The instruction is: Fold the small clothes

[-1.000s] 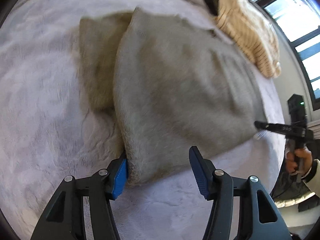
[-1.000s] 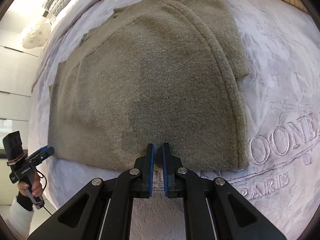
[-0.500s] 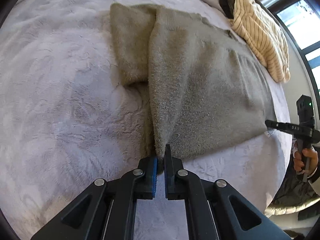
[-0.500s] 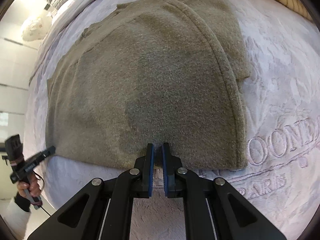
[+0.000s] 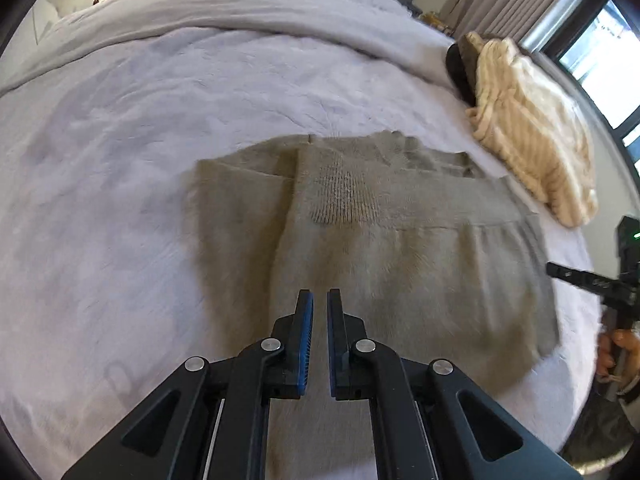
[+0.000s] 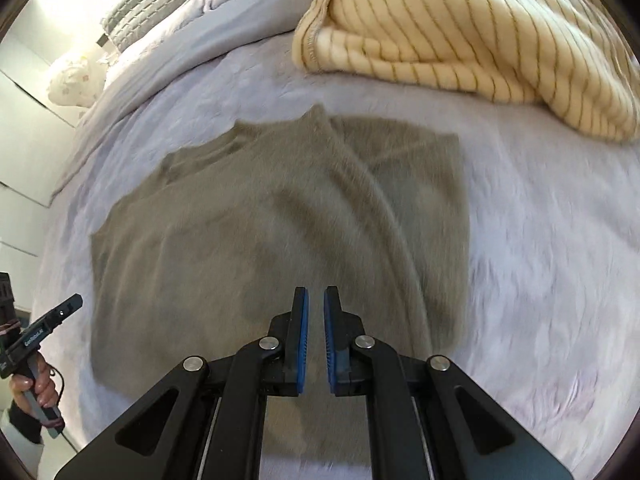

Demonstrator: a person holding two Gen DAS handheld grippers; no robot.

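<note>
Both grippers, left and right, pinch the near hem of the fuzzy olive-grey sweater, its left side folded inward

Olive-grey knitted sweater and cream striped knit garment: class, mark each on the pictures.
Olive-grey knitted sweater point(image 5: 400, 248): left wrist view, middle of its body.
Cream striped knit garment point(image 6: 460, 24): right wrist view, middle of its striped surface.

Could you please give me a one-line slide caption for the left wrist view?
Left claw shut on the near hem of the olive knit sweater, spread on a pale bedspread beside a cream striped garment.
</note>
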